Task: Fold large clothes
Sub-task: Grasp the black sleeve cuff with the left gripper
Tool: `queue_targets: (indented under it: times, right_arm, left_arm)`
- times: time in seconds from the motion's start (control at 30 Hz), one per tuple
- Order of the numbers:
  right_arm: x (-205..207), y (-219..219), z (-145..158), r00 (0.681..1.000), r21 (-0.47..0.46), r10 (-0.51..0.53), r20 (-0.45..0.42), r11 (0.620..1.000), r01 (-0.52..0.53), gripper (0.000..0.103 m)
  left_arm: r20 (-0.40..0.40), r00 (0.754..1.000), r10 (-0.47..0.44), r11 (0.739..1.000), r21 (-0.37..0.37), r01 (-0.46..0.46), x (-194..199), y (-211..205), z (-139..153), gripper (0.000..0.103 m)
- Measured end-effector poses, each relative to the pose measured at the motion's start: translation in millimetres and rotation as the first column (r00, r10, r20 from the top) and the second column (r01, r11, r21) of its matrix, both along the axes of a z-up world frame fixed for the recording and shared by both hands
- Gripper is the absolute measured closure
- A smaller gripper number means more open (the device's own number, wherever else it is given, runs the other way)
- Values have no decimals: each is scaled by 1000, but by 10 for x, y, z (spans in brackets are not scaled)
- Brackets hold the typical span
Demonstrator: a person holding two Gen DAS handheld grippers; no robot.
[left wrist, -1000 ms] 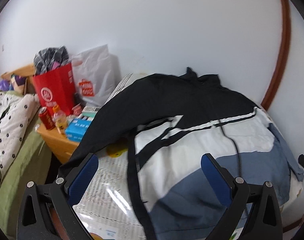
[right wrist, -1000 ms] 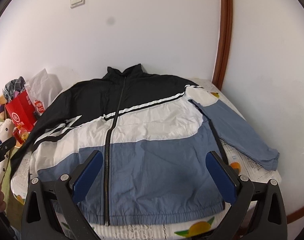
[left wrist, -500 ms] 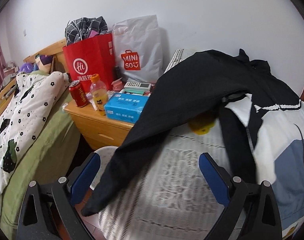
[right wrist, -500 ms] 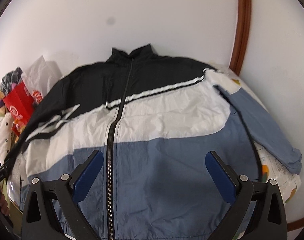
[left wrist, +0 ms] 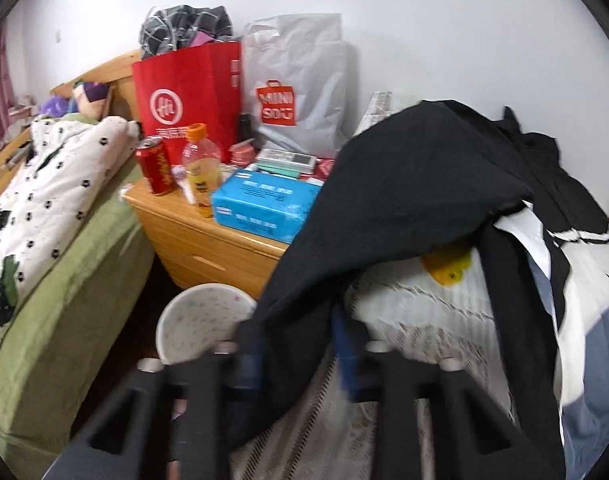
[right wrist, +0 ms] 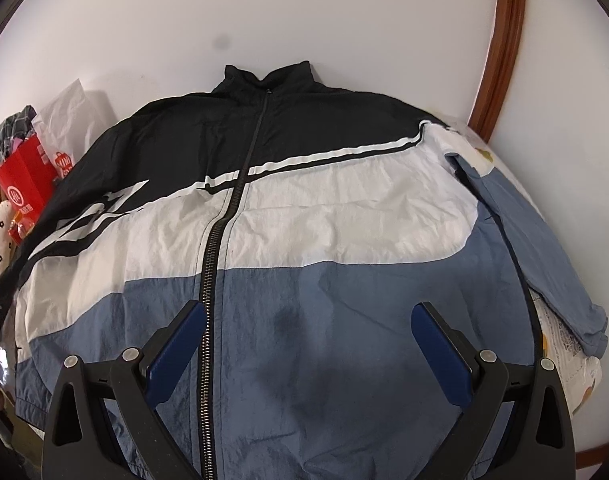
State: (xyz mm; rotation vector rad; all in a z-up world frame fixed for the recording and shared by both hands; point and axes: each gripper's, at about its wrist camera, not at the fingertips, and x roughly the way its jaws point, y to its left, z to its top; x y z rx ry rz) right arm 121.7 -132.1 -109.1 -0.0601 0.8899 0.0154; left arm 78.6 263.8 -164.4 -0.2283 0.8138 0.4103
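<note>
Now left tool just closed, pinching black sleeve beside nightstand; right tool spread above jacket. Next: carry sleeve across jacket.

A home bedroom: quilted bed beside cluttered nightstand.

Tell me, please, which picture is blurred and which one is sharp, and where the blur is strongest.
Left wrist view: motion blur, strongest on the left gripper closing on the black sleeve, which lies between its smeared fingers; the red bag is sharper. Right wrist view: sharp, the jacket's zipper and open right gripper are crisp; both bend at the edges.
</note>
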Motion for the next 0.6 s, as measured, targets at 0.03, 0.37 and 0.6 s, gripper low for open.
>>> queue_targets:
  times: [0.03,0.37,0.6]
  right_arm:
    - [15,-23,13,1000,33,12,-7,999,-12,2]
    - [83,-194,303,998,56,18,56,998,-21,2]
    - [108,-464,492,994,56,23,103,998,-29,4]
  left_arm:
    - [-1,1000,2,1000,5,-2,9,-1,23,95]
    - [138,988,-69,998,22,67,275,-287,871,98]
    - [228,943,-241,966,-43,257,754,-932,1305,98]
